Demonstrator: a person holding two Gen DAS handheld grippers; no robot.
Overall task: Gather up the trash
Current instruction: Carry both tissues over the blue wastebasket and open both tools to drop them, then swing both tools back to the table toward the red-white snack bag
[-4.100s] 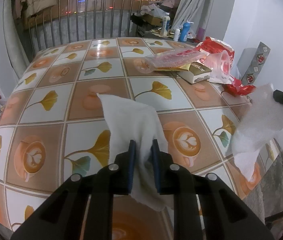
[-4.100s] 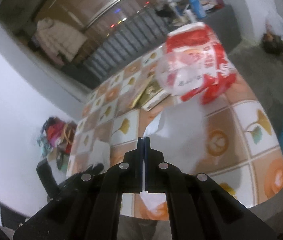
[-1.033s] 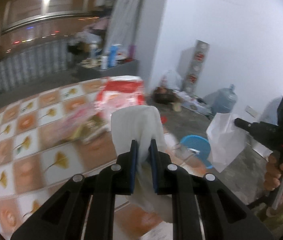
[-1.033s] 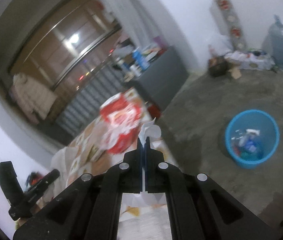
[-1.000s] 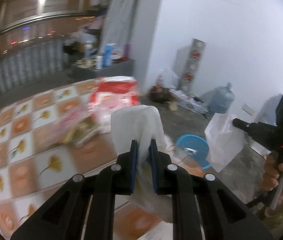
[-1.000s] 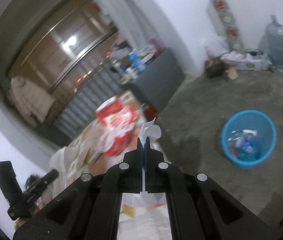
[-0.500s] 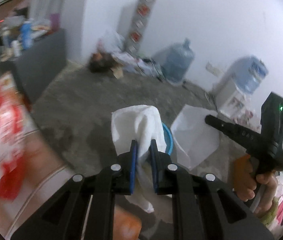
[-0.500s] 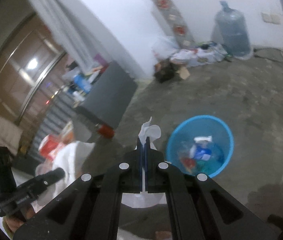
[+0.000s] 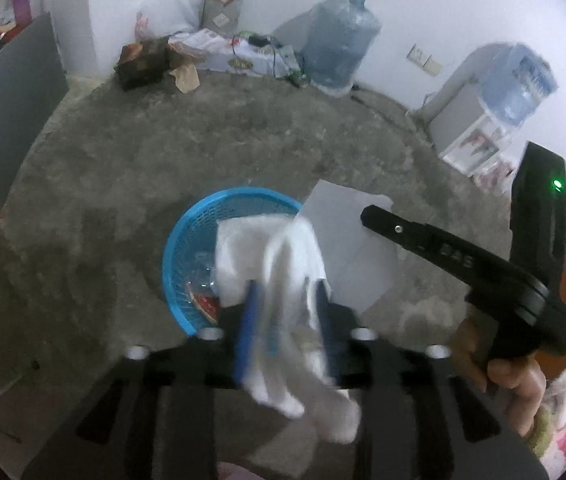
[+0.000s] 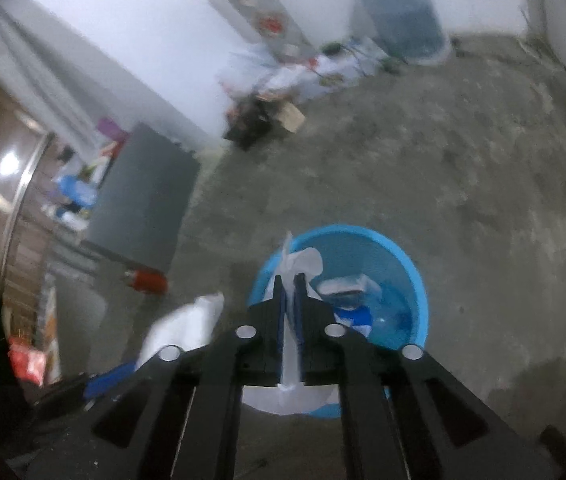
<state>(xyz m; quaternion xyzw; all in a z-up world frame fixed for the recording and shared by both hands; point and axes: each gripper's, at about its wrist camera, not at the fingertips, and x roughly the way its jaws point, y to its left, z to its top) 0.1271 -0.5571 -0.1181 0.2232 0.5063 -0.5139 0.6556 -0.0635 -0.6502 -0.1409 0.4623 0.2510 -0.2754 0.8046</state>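
Both hands have swung from the table to the blue bin [image 9: 187, 240]. The left gripper [image 9: 285, 300] and right gripper [image 10: 289, 292] are opening, a tissue [image 9: 283, 256] loose between each one's jaws.

Bare concrete floor [image 9: 243, 140] lies open around the blue basket [image 9: 187, 240]; clutter [image 9: 155, 64] lines the far wall.

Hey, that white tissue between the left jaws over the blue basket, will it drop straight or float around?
The tissue droops in soft folds, so it is probably floppy and very light, likely to flutter rather than drop. It may also cling briefly as the left gripper's jaws open. The blue basket sits underneath, so it should probably land inside.
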